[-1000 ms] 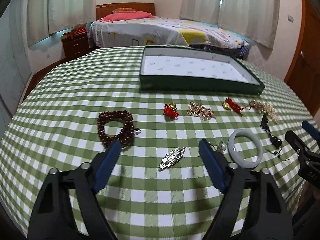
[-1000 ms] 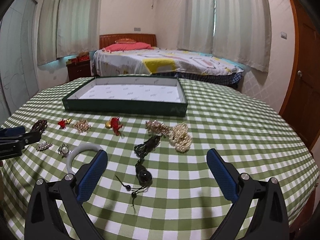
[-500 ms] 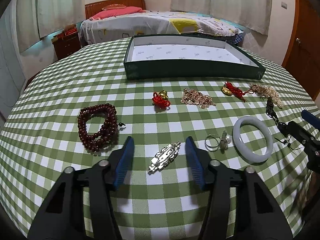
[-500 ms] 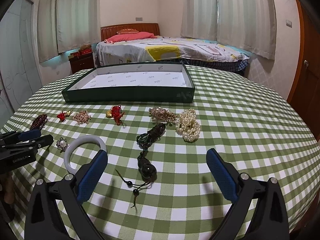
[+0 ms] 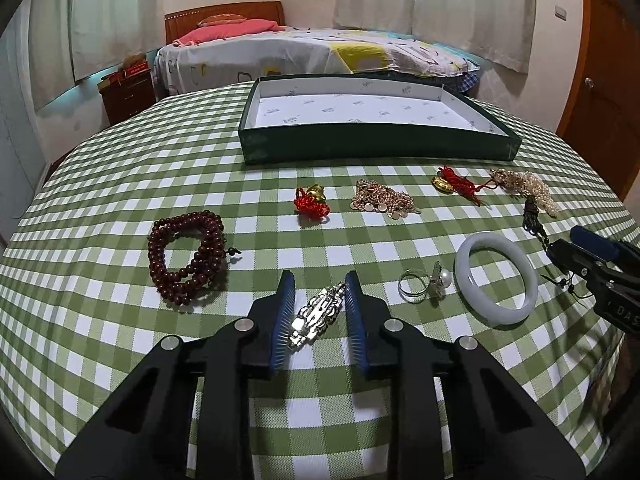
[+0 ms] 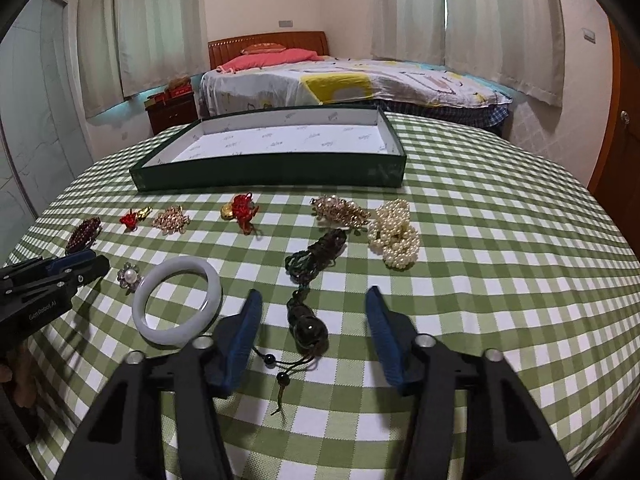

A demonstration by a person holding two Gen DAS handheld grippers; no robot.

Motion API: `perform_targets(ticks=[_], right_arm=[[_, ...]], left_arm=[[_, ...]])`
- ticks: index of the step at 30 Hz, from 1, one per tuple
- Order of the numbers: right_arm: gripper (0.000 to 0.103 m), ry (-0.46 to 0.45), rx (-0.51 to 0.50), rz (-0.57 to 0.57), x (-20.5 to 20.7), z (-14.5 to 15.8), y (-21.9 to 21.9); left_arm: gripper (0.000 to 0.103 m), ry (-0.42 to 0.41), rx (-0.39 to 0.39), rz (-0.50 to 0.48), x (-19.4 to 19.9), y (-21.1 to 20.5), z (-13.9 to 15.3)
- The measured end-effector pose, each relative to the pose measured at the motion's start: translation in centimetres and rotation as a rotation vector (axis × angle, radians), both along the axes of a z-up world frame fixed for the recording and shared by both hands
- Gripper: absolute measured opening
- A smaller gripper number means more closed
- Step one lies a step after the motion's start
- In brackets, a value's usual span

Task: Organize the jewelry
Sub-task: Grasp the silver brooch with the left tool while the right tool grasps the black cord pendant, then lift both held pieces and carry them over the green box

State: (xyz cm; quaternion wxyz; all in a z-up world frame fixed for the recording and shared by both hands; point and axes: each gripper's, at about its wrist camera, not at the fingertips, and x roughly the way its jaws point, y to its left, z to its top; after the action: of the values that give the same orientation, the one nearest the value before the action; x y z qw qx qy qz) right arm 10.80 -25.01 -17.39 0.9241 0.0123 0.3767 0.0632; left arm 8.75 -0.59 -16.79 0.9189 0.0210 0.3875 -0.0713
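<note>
A silver clip [image 5: 318, 314] lies slantwise on the checked cloth between the blue pads of my left gripper [image 5: 320, 278]. Its jaws are closing, and the pads stand right at the clip's two ends without a firm squeeze. In the right wrist view, a dark green bead necklace [image 6: 316, 252] ends in a round pendant [image 6: 310, 328]. That pendant sits between the fingers of my right gripper [image 6: 314, 292], whose jaws are closing with wide gaps on both sides. A green tray [image 5: 376, 148] with a white lining stands behind the jewelry.
On the cloth lie a red-brown bead bracelet [image 5: 186, 250], a red knot charm [image 5: 312, 202], a gold chain [image 5: 382, 200], a second red knot [image 5: 456, 184], a pearl ring [image 5: 428, 282], a white bangle [image 5: 496, 280] and a pearl pile [image 6: 394, 234]. A bed stands beyond the round table.
The left jaws have narrowed steadily around the silver clip. The right jaws stayed wide, then narrowed toward the dark pendant. Both views tipped slightly.
</note>
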Motion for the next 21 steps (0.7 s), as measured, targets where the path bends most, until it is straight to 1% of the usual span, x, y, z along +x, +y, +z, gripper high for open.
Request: perform_targets(ticks=[1, 2, 3, 5, 7, 10, 11, 16, 19, 20, 21], right_arm=[[0.039, 0.009, 0.003, 0.007, 0.03, -0.16, 0.03], [0.037, 0.019, 0.009, 0.013, 0.02, -0.28, 0.03], [0.032, 0.029, 0.014, 0.019, 0.05, -0.45, 0.01], [0.028, 0.033, 0.012, 0.023, 0.04, -0.5, -0.08], [0.022, 0.034, 0.009, 0.027, 0.01, -0.52, -0.06], [0.021, 0.035, 0.016, 0.032, -0.08, -0.52, -0.09], [0.021, 0.036, 0.019, 0.032, -0.09, -0.52, -0.12], [0.021, 0.028, 0.029, 0.027, -0.25, -0.35, -0.24], [0.021, 0.019, 0.034, 0.026, -0.37, -0.14, -0.28], [0.021, 0.018, 0.034, 0.027, -0.4, -0.11, -0.26], [0.021, 0.018, 0.034, 0.027, -0.42, -0.1, -0.21]], left_arm=[[0.026, 0.001, 0.0, 0.003, 0.0, 0.02, 0.02], [0.026, 0.001, -0.005, 0.005, -0.02, 0.11, 0.04], [0.026, 0.001, -0.008, 0.006, -0.03, 0.17, 0.04], [0.027, 0.0, -0.005, 0.008, -0.02, 0.14, 0.06], [0.027, 0.0, -0.009, 0.008, -0.07, 0.27, 0.06], [0.022, -0.001, -0.009, 0.01, -0.1, 0.22, 0.06], [0.016, -0.002, -0.012, 0.011, -0.17, 0.24, 0.07], [0.016, -0.005, -0.014, 0.013, -0.24, 0.34, 0.14], [0.016, -0.021, -0.014, 0.018, -0.45, 0.48, 0.36], [0.012, -0.025, -0.015, 0.019, -0.53, 0.52, 0.42], [0.012, -0.028, -0.016, 0.02, -0.61, 0.55, 0.49]])
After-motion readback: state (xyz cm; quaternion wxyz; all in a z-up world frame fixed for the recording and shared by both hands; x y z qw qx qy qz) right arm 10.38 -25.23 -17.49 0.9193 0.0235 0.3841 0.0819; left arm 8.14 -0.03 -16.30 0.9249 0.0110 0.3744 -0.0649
